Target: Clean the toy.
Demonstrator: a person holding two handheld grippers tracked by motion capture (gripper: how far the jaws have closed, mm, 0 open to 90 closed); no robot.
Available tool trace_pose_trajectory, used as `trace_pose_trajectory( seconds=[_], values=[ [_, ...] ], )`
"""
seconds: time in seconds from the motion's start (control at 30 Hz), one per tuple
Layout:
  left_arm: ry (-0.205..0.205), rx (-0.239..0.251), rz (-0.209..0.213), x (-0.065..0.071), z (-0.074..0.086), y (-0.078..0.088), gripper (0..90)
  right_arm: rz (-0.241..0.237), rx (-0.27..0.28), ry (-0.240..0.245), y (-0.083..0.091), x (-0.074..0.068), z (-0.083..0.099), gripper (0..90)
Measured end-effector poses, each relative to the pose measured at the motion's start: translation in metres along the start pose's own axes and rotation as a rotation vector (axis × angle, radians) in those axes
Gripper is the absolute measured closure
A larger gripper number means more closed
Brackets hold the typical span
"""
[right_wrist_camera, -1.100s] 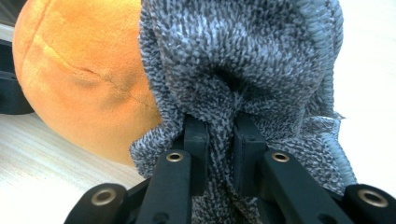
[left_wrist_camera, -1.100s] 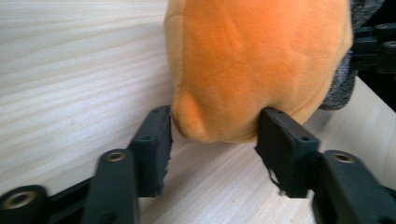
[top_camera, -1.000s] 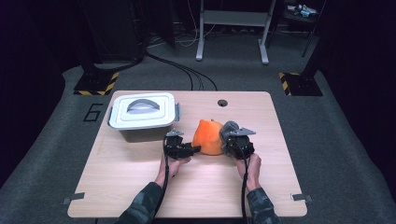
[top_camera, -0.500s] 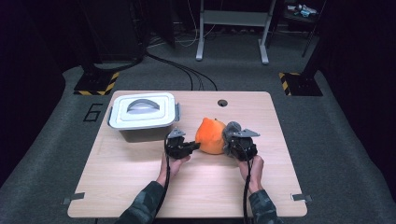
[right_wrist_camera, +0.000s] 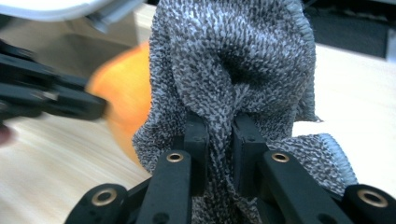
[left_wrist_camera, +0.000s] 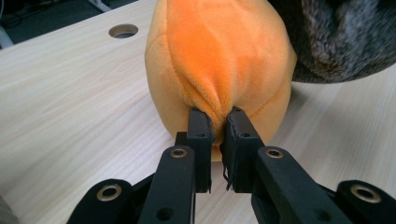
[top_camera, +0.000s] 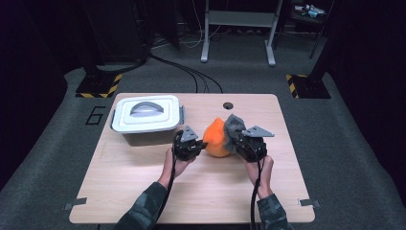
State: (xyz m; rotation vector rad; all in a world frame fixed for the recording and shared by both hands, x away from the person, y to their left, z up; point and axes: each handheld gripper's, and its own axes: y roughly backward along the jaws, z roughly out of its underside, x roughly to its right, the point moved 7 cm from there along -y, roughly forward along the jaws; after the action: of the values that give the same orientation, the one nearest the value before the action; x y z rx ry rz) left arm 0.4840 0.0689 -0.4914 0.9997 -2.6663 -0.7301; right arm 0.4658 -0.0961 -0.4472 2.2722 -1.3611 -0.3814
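An orange plush toy (top_camera: 216, 139) stands mid-table with a grey knitted cloth (top_camera: 233, 127) draped on its right side. My left gripper (top_camera: 203, 146) is at the toy's left. Its jaws have just been closing and now pinch a fold of the orange plush (left_wrist_camera: 219, 60) between the pads, as the left gripper (left_wrist_camera: 219, 123) view shows close up. My right gripper (top_camera: 238, 143) is shut on a bunched fold of the grey cloth (right_wrist_camera: 233, 60), seen between the jaws of the right gripper (right_wrist_camera: 219, 123). The orange toy (right_wrist_camera: 121, 102) shows blurred behind the cloth.
A white lidded box (top_camera: 146, 112) with a grey handle sits at the back left of the wooden table (top_camera: 143, 191). A round cable hole (top_camera: 228, 105) lies near the far edge. Cables and stand legs are on the floor beyond.
The left jaws have closed on the plush. Both hands have risen slightly, carrying the toy's side and the cloth with them.
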Motion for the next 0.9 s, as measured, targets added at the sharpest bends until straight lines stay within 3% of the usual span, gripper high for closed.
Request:
trace_pose_trajectory(
  seconds=[0.13,0.3,0.4,0.63,0.9],
  values=[
    [-0.028,-0.006,0.012,0.006,-0.004,-0.001,81.8,-0.022,0.006,0.051,0.002,-0.017,-0.015,78.6],
    [-0.037,-0.007,0.033,0.010,-0.006,-0.003,81.8,-0.049,-0.056,0.100,-0.012,-0.033,-0.019,78.4],
    [-0.051,-0.024,0.043,0.012,-0.004,-0.003,81.8,-0.034,-0.096,0.118,-0.023,-0.038,-0.017,78.3],
    [-0.057,-0.016,0.060,0.016,-0.004,-0.005,81.9,0.007,-0.116,0.111,-0.031,-0.024,-0.020,78.6],
    [-0.059,-0.028,0.068,0.014,0.000,-0.003,81.9,0.093,-0.141,0.053,-0.037,0.011,-0.021,78.6]
  ],
)
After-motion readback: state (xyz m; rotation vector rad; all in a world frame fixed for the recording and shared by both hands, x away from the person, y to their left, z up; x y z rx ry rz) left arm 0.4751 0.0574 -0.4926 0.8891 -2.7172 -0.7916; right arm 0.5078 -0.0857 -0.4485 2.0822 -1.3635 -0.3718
